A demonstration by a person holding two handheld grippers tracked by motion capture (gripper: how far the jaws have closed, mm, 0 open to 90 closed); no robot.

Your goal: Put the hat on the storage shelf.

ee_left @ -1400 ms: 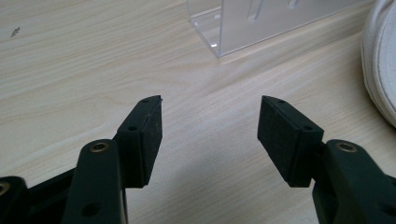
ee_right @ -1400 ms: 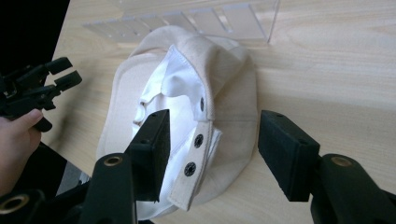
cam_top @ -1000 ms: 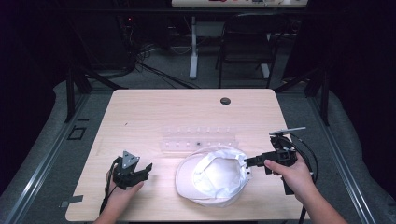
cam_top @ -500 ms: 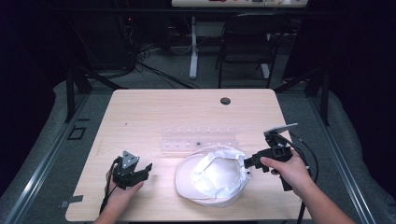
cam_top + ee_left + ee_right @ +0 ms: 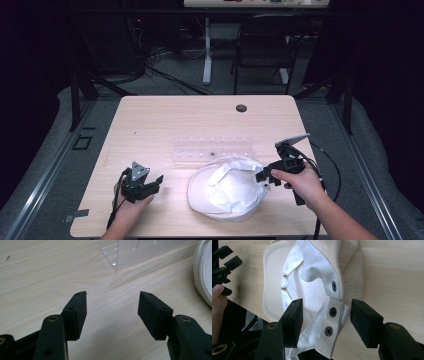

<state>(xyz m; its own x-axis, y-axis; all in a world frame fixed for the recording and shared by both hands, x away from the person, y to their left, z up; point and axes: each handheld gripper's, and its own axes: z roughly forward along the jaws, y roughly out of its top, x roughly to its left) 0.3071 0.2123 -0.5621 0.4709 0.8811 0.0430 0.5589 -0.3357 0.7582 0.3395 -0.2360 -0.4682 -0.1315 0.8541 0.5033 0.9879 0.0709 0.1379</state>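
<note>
right gripper view | cap strap (image 5: 333, 322) between open right gripper (image 5: 325, 315) jaws

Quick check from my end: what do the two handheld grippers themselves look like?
Both are black. The left gripper has two flat rectangular pads on arms with brass rivets. The right gripper matches. Each carries a grey three-cornered plate and trails a black cable. No sleeves show.

Dark lab, cables (image 5: 150, 60), lone table (image 5: 165, 120)
</note>
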